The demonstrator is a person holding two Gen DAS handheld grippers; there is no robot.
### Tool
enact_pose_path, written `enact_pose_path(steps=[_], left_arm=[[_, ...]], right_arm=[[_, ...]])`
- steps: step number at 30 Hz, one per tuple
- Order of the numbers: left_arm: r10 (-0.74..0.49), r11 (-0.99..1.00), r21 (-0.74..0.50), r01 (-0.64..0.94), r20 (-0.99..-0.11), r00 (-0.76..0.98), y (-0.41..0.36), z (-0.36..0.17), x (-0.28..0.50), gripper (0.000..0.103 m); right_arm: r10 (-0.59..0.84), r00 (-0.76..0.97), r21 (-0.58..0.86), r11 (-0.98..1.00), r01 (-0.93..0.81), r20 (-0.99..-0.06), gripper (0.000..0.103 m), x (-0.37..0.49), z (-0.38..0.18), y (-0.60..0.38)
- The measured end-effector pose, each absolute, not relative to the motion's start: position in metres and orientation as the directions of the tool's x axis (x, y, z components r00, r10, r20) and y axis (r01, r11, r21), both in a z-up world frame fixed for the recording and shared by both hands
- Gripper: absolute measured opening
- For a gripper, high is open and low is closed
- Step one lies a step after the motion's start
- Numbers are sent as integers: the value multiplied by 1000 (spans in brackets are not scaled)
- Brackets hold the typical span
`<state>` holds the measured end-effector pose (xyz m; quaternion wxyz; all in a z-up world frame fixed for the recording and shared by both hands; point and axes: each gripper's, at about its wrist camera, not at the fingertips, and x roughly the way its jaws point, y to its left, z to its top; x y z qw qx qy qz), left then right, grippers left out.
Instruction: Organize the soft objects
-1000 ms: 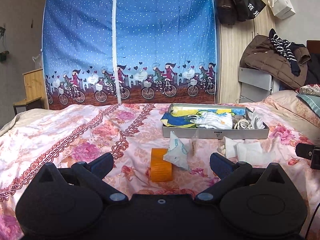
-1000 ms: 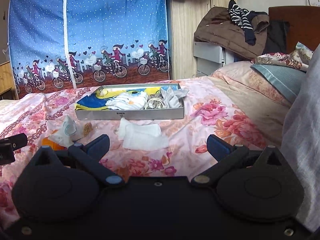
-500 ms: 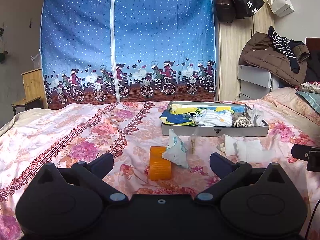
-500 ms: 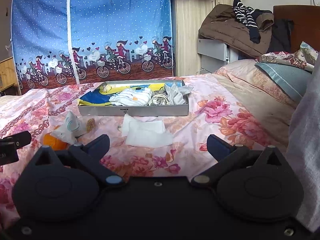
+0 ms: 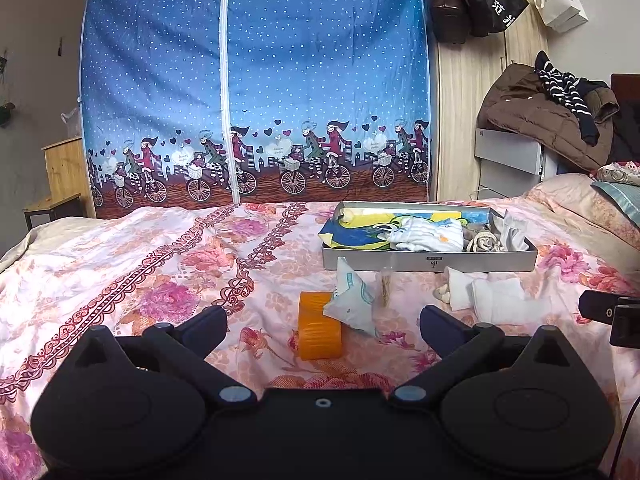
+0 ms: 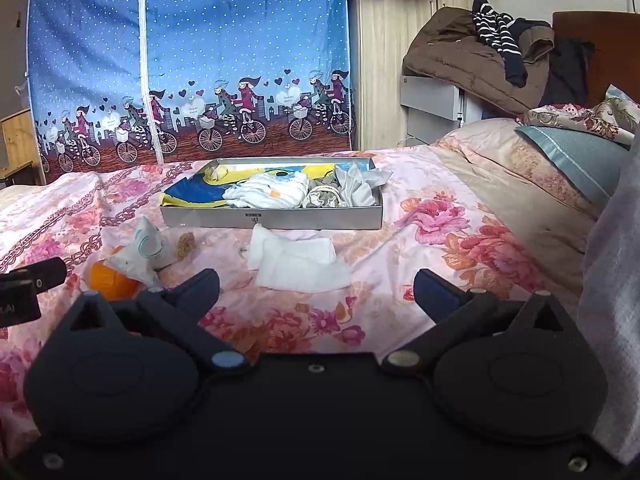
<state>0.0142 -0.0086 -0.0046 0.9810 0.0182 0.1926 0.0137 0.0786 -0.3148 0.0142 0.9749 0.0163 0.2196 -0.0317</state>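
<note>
— Nearest the left gripper point(image 5: 323, 318), what lies on the bed?
— On the floral bedspread point(image 5: 132, 264), just ahead and between its spread fingers, lies an orange roll point(image 5: 319, 332), with a white pouch point(image 5: 352, 300) leaning against its far right side. Both sit apart from the fingertips point(image 5: 210, 318); nothing is touched.
— And its jaws?
— Wide open, empty.
— The right gripper point(image 6: 316, 286)?
— Its jaws are also wide and hold nothing. A folded white cloth point(image 6: 298, 260) lies on the bedspread just beyond the gap between its fingers, slightly left of centre, not in contact. In that view the orange roll point(image 6: 108, 280) and pouch point(image 6: 142, 250) sit off to the left, near the tip of the left gripper at the frame edge.
— Farther back?
— A small brownish item point(image 6: 185, 243), too small to identify, lies between the pouch and the cloth. Behind these stands a shallow grey box point(image 6: 276, 218), already holding a blue-and-yellow fabric point(image 6: 200, 194), a white printed garment point(image 6: 268, 194), a rolled greyish piece point(image 6: 322, 198) and a pale grey cloth point(image 6: 356, 184).
— Beyond the bed?
— A blue fabric wardrobe point(image 5: 256, 80) printed with cyclists, and a brown coat point(image 6: 464, 52) heaped at the right.
</note>
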Motion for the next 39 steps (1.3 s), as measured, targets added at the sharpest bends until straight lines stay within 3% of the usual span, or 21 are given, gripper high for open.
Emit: enact_pose_path(steps=[39], left_arm=[[11,1000,31,2,-421,907,-7,-12,24,102]], right_arm=[[-35,880,4,999,41,-473,103,87,10,-310]])
